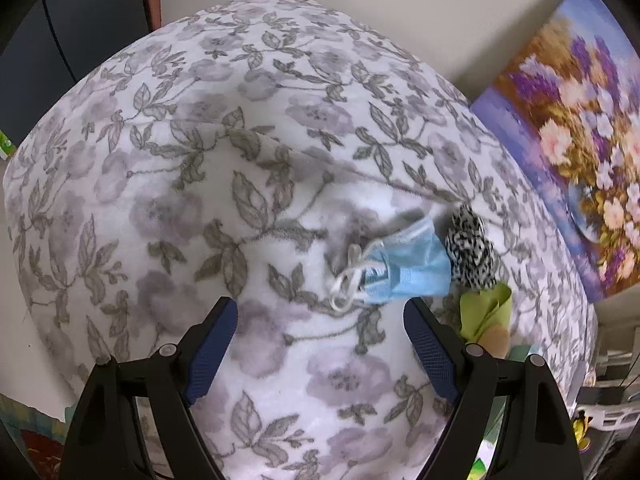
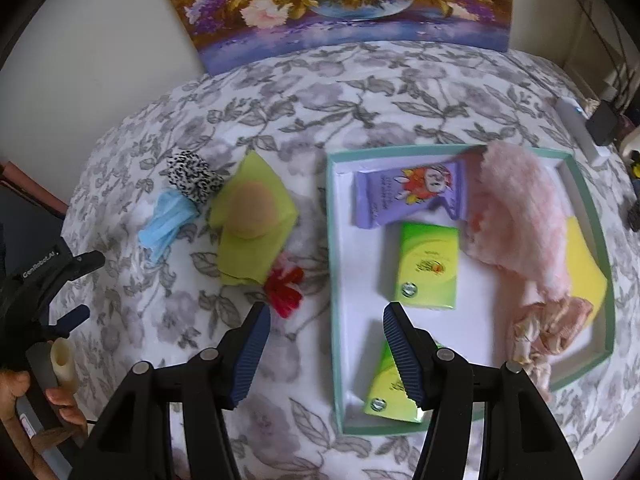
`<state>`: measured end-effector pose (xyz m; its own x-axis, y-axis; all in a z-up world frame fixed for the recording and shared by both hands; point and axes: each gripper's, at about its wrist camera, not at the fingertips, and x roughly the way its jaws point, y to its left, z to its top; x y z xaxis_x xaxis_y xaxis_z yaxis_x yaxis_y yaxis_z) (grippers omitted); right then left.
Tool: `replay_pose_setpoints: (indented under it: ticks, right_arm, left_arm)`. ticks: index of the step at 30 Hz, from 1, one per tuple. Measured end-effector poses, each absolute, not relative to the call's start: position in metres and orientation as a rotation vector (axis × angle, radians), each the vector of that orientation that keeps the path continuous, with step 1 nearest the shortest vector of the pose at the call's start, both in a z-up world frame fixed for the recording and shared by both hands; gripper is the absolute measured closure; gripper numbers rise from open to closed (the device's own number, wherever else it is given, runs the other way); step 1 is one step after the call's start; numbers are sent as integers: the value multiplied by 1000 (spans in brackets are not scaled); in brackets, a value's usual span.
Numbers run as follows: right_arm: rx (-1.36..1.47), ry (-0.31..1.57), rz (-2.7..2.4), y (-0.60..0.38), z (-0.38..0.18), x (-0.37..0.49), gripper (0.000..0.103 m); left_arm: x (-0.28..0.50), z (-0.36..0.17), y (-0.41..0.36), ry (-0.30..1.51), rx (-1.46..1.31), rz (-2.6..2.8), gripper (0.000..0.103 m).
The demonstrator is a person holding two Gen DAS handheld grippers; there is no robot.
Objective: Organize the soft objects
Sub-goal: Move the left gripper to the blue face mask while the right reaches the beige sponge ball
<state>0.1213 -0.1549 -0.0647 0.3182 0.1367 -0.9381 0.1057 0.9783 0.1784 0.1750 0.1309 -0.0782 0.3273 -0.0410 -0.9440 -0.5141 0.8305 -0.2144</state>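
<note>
On the floral blanket, a blue face mask (image 1: pixel 404 272) (image 2: pixel 164 224) lies beside a black-and-white spotted scrunchie (image 1: pixel 472 250) (image 2: pixel 194 176). A green cloth (image 2: pixel 256 236) (image 1: pixel 486 308) has a tan round sponge (image 2: pixel 250 210) on it; a red-and-white fluffy item (image 2: pixel 284 284) lies next to it. A teal-rimmed white tray (image 2: pixel 332 240) holds a pink fluffy cloth (image 2: pixel 516 216), a purple packet (image 2: pixel 408 196), two green tissue packs (image 2: pixel 428 268) and a yellow sponge (image 2: pixel 584 276). My left gripper (image 1: pixel 320 320) is open, just short of the mask. My right gripper (image 2: pixel 326 320) is open over the tray's left rim.
A flower painting (image 2: pixel 332 4) (image 1: pixel 572 152) leans against the wall behind the bed. A white device (image 2: pixel 580 128) and a dark box (image 2: pixel 604 122) sit at the far right edge. The left hand and its gripper (image 2: pixel 44 288) show at the left.
</note>
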Motion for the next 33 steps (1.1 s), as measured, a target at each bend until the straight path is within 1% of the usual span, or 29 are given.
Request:
replay_pose_setpoints:
  ticks: [9,19,33]
  right_arm:
    - [239,1248,47,-146,-68,145,40]
    - [227,1232,100,-126,-72,175,40]
    - [174,1248,166,-95,-96,201,40]
  left_arm:
    - [190,-76,150,1191,-501,372,17]
    - [218,-97,114,1280,-398,266,17]
    - [249,-115,97,1308,-363,176,17]
